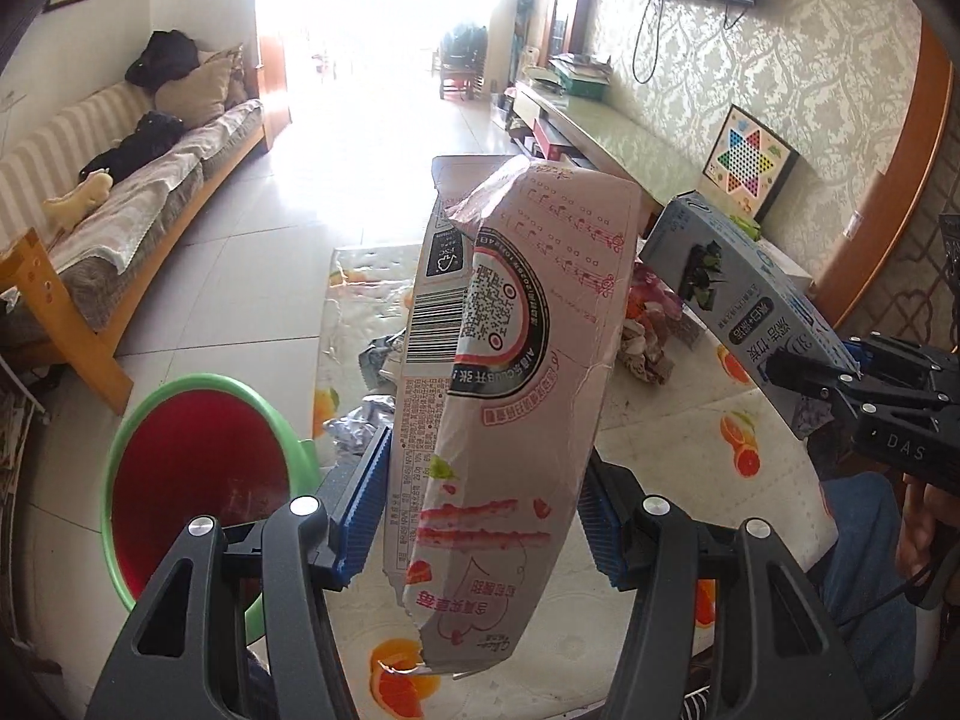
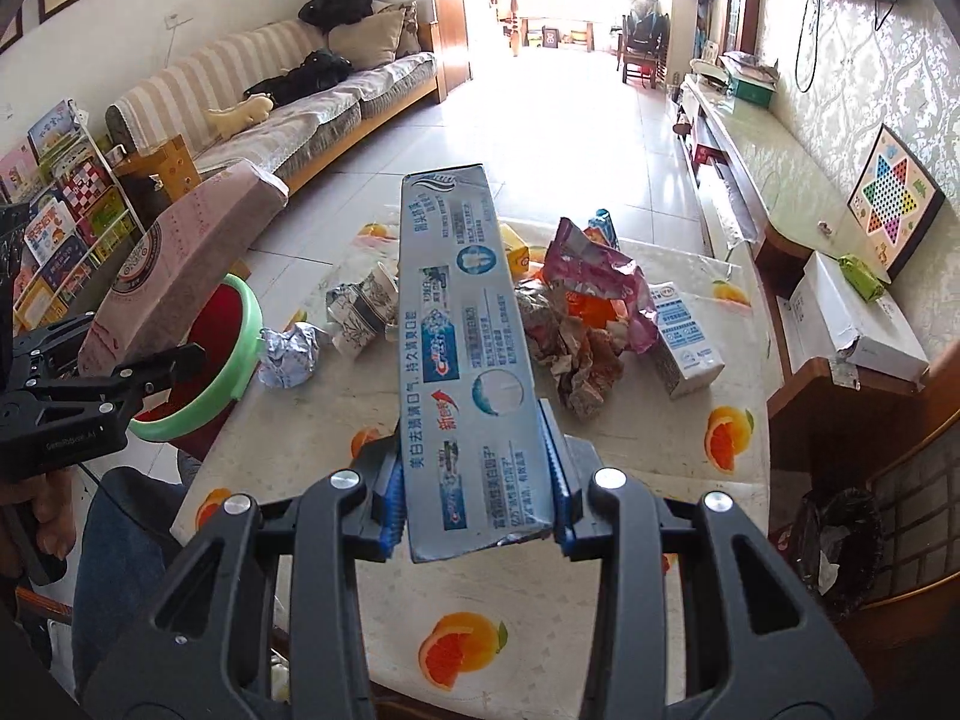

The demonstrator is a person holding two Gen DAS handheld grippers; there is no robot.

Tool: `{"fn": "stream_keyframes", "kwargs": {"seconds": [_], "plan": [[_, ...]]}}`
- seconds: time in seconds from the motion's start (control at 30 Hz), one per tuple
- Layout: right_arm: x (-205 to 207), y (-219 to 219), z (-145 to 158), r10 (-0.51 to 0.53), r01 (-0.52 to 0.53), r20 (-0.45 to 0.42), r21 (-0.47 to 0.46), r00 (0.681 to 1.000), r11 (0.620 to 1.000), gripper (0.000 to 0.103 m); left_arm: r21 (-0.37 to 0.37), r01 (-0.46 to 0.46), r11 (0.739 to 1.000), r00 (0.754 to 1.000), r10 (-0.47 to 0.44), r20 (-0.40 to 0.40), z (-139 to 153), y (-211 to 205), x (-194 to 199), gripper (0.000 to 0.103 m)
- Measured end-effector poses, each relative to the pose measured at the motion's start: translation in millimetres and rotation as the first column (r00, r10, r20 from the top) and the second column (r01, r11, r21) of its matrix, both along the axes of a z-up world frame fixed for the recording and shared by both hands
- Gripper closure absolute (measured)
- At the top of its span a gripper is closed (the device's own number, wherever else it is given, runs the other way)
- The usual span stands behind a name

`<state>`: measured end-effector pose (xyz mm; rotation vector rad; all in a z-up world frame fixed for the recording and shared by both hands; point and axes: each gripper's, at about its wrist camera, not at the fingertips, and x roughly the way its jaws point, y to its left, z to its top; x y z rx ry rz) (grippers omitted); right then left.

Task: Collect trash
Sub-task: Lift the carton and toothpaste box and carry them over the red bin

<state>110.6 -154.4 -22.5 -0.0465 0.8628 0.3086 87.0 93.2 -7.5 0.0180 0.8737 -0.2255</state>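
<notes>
My left gripper (image 1: pixel 480 516) is shut on a flattened pink carton (image 1: pixel 510 372) and holds it above the table, next to the green-rimmed red bin (image 1: pixel 198 480). The carton (image 2: pixel 180 276) and bin (image 2: pixel 222 360) also show at the left of the right wrist view. My right gripper (image 2: pixel 477 510) is shut on a long silver-blue toothpaste box (image 2: pixel 468 360), held above the table; the box also shows in the left wrist view (image 1: pixel 744 300). More trash lies on the table: a pink wrapper (image 2: pixel 594 276), crumpled foil (image 2: pixel 291 354), a paper cup (image 2: pixel 366 312) and a milk carton (image 2: pixel 687 339).
The table (image 2: pixel 630 450) has an orange-print cover. A sofa (image 2: pixel 288 114) stands at the left, a long cabinet (image 2: pixel 774 180) and a white box (image 2: pixel 858 324) at the right. A black-lined waste basket (image 2: pixel 840 540) sits low right. A bookshelf (image 2: pixel 60 210) stands far left.
</notes>
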Motion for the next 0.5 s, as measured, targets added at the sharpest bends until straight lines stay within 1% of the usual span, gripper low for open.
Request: {"fn": "stream_keyframes", "kwargs": {"seconds": [0.27,0.5], "plan": [[0.9,37.7,7.9,0.052,-0.052,0.021,0.001,0.998,0.999,0.067,-0.004,-0.081,0.997,0.997,0.081,0.015,2.4,25.3,4.8,0.048],[9.8,74.9,13.7,0.104,-0.105,0.033,0.007,0.994,0.994,0.067,-0.011,-0.159,0.987,0.987,0.160,0.031,5.2,55.0,9.7,0.048]]}}
